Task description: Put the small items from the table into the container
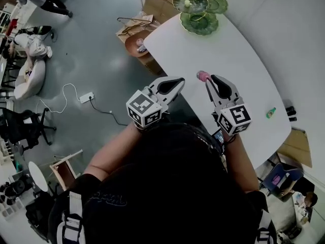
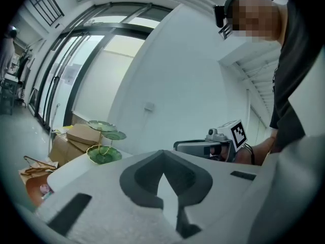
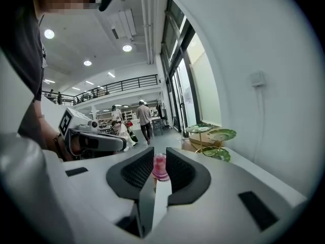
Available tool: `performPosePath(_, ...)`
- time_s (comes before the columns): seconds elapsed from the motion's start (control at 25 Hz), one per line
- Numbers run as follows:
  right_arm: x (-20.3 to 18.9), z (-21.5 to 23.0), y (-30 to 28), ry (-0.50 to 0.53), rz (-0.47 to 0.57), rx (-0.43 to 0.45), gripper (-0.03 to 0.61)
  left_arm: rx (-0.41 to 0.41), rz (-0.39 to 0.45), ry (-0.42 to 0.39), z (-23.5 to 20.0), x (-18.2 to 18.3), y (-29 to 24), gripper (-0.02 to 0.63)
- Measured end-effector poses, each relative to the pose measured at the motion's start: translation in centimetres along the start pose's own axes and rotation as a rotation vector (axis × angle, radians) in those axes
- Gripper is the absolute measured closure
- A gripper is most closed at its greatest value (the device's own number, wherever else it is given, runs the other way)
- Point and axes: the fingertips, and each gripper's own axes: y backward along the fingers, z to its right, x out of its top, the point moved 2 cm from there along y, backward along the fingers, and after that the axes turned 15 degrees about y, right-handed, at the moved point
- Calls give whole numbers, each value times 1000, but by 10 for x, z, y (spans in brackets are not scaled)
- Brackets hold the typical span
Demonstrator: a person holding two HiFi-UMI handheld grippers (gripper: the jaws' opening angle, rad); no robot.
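The right gripper [image 1: 209, 79] is holding a small pink item [image 1: 203, 75] between its jaws, just above the near part of the white worktop [image 1: 228, 50]. In the right gripper view the two dark pads are pressing on the sides of this item [image 3: 160, 166], and only its upper part is showing; the lower part is hiding between the pads, so I cannot say what kind of thing it is. The left gripper [image 1: 179, 80] is hanging beside it, at the edge of the worktop, and its jaws are standing together at the tips with nothing between them. A green tiered stand [image 1: 200, 9] is standing at the far end of the worktop, well apart from both grippers. A small green item [image 1: 271, 112] is lying near the right edge of the worktop, and a black thing [image 1: 290, 111] is sitting just beside it, too small to make out. The person's head and shoulders are covering the lower part of the head view, so the near edge of the worktop is not showing there.
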Motion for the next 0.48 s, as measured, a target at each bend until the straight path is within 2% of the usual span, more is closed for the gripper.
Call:
performPosePath(0.24,39,-60,-90,25,17,52,497,26,36,-1,-67,37,78,609)
performPosePath(0.48,60,-105,-172,35,25,91,497,49,70,-9,-128,65,142,609)
